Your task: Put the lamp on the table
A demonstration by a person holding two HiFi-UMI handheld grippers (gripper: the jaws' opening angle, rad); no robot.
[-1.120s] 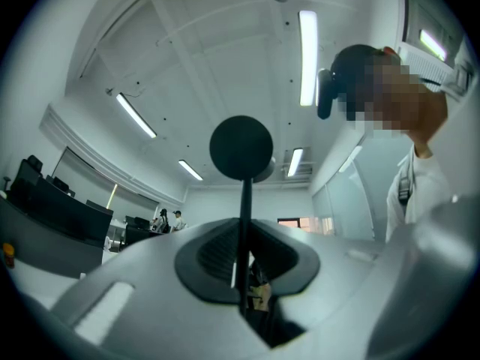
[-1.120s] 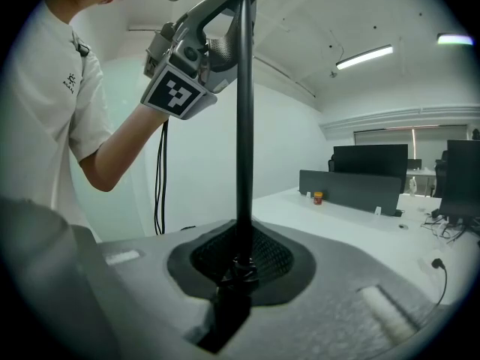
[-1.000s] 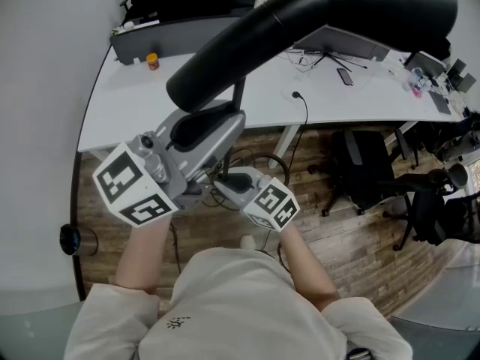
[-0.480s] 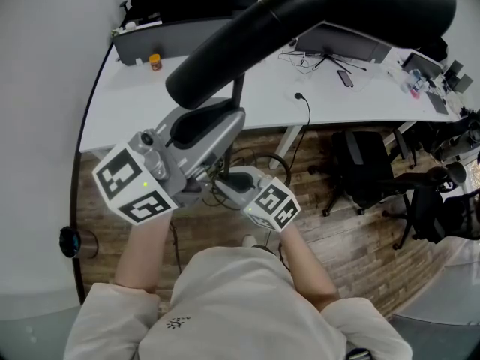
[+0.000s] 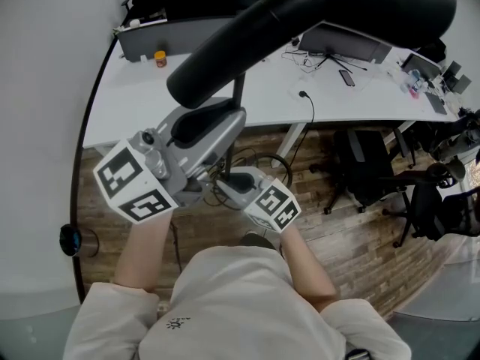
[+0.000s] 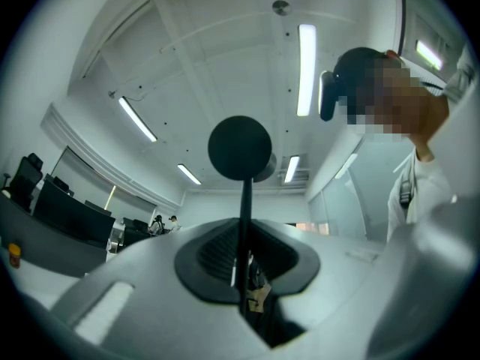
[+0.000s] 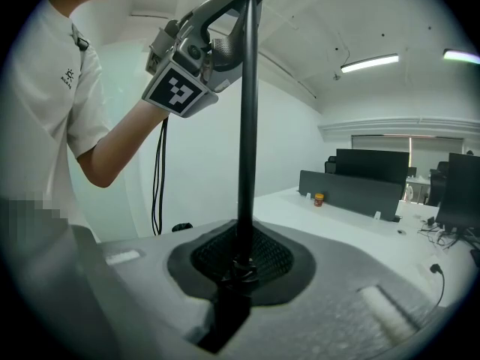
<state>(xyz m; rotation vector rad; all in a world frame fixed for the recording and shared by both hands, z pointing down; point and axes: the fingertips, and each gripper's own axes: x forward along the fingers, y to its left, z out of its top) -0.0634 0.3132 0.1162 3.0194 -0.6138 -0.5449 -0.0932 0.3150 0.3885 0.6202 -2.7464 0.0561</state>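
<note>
White T-shirt [image 5: 240, 306], grey left gripper [image 5: 229, 120], marker cube [image 5: 133, 186]

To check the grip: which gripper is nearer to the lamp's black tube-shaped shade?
Left. The left gripper holds the thin pole high, under the shade; the right gripper holds it lower.

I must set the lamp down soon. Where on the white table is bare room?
The table is bare at its near left, between the small orange jar and the black cable. Crowded: the far right, with a monitor stand, wires and a phone.

Black lamp [image 5: 315, 21]; white table [image 5: 150, 103]; brown wood-plank floor [image 5: 337, 231]; white shirt [image 5: 232, 306]; orange jar [image 5: 160, 58].
</note>
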